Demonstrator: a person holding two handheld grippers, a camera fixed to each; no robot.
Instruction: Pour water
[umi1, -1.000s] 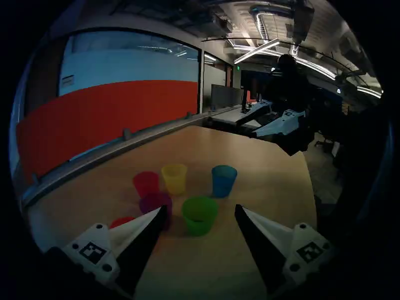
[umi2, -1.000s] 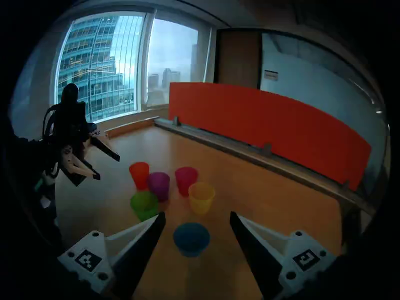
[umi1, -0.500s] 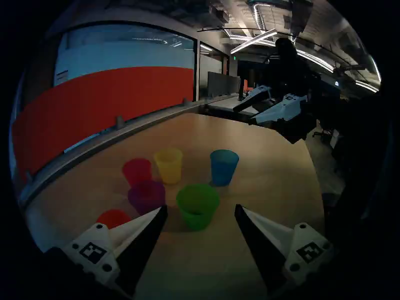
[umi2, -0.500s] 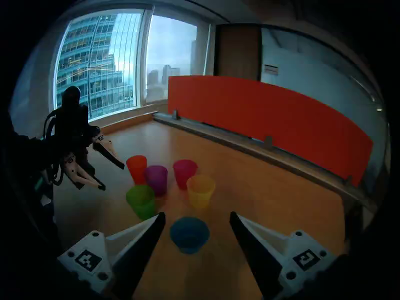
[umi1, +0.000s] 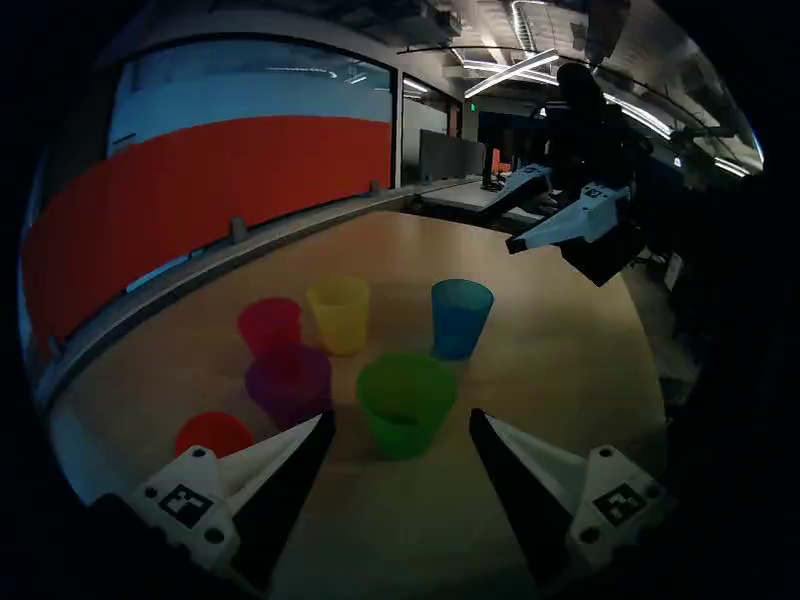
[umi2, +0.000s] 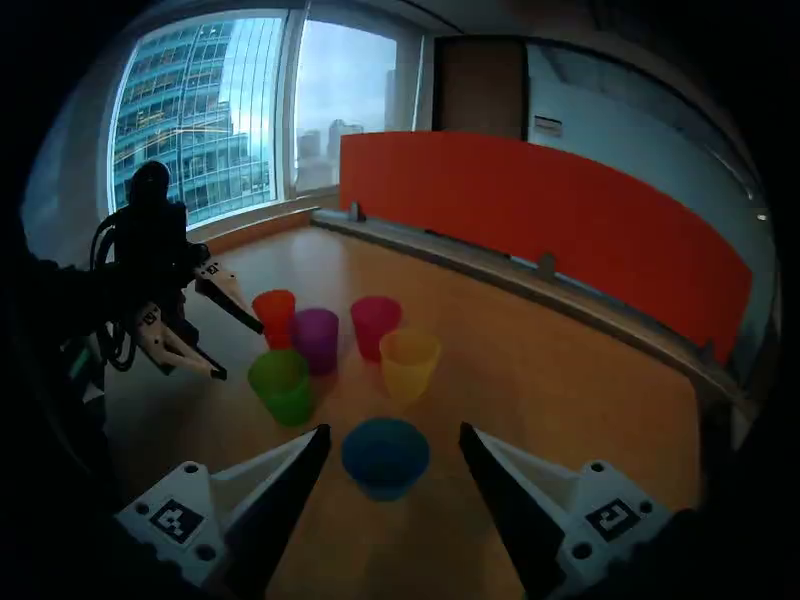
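Note:
Several coloured plastic cups stand upright on a wooden table (umi1: 560, 350). In the left gripper view my left gripper (umi1: 400, 440) is open, its fingers either side of the green cup (umi1: 405, 405), with the purple cup (umi1: 288, 382), red cup (umi1: 212, 435), pink cup (umi1: 270, 325), yellow cup (umi1: 339, 314) and blue cup (umi1: 460, 317) around it. In the right gripper view my right gripper (umi2: 392, 455) is open, just short of the blue cup (umi2: 385, 457). The left gripper (umi2: 222, 330) shows there beside the green cup (umi2: 281, 385). The right gripper (umi1: 520, 215) hangs beyond the blue cup.
An orange panel (umi2: 560, 220) on a rail runs along the table's far side. Large windows (umi2: 200, 120) stand behind the person's dark arm (umi2: 60, 310). Bare tabletop (umi2: 560, 390) lies to the right of the cups in the right gripper view.
Both grippers have come closer to the cups. The green cup now sits larger between my left fingers, and the blue cup is nearer my right fingertips.

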